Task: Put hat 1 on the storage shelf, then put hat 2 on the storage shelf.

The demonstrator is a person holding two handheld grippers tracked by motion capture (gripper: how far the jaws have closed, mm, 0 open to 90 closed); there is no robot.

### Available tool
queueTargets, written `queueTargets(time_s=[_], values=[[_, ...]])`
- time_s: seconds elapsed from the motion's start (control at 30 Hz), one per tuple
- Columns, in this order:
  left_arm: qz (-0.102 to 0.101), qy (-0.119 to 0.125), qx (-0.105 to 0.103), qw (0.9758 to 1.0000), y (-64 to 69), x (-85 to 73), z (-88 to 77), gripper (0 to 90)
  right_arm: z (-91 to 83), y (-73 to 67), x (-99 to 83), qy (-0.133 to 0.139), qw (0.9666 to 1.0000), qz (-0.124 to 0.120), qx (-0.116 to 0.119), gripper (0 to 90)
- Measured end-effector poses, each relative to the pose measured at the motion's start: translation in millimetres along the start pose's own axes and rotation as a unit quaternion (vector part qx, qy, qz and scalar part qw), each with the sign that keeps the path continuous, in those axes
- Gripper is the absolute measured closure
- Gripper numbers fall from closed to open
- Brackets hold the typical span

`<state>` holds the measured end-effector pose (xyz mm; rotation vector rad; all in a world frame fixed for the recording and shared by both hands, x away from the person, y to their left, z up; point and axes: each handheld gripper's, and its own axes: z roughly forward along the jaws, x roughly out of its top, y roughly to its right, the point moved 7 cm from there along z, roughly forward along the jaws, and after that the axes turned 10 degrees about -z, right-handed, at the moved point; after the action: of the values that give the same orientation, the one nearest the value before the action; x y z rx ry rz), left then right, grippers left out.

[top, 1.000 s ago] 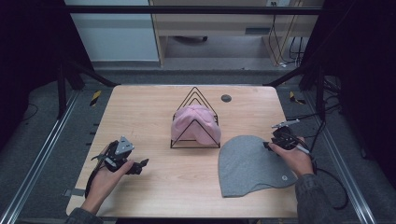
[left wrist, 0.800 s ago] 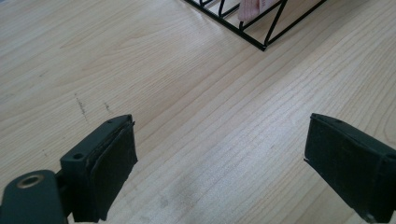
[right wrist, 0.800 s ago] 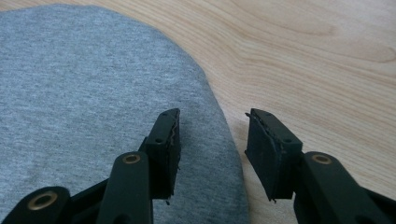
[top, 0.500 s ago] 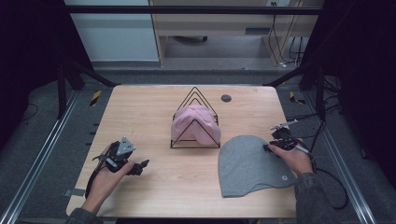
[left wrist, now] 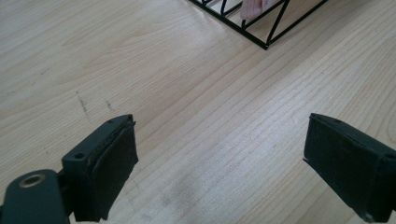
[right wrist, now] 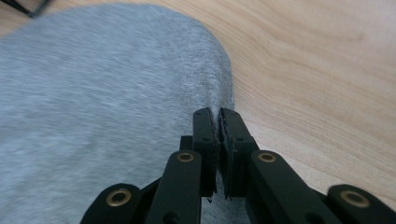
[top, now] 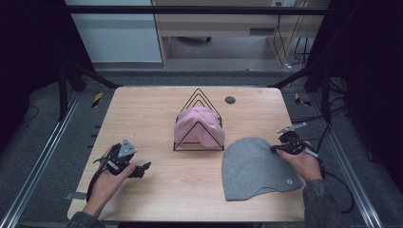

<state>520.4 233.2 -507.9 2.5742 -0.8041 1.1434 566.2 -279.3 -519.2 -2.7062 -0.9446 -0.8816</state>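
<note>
My right tongs [right wrist: 217, 122] have just been closing and are now pinched tight on the edge of the grey beanie [top: 254, 166], with the fabric caught between the pads. The beanie lies flat on the counter [top: 157, 109] at the near right, just right of the black wire rack [top: 199, 142], which carries a pink hat [top: 197, 124]. My left tongs [left wrist: 219, 154] stand wide above bare wood at the near left, holding nothing.
</note>
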Motion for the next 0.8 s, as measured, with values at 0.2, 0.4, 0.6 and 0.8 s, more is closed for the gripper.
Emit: queueTargets(time_s=[0.2, 0.4, 0.6, 0.8], values=[[-0.001, 0.001, 0.002, 1.0000, 0.0, 0.1, -0.7, 8.8, -26.8, -18.4, 13.5, 0.042, 0.9987, -0.030, -0.001, 86.2], [-0.004, 0.004, 0.002, 1.0000, 0.2, 1.2, -1.5, 8.8, -53.9, -34.8, 27.1, 0.075, 0.9957, -0.055, 0.002, 86.3], [-0.006, 0.008, -0.002, 0.9999, 1.3, 1.9, -3.0, 8.8, -83.8, -56.7, 41.3, 0.103, 0.9908, -0.087, 0.008, 86.5], [-0.013, 0.019, -0.012, 0.9997, 5.8, 6.6, -5.2, 8.6, -109.5, -72.7, 54.3, 0.119, 0.9869, -0.108, 0.008, 86.6]])
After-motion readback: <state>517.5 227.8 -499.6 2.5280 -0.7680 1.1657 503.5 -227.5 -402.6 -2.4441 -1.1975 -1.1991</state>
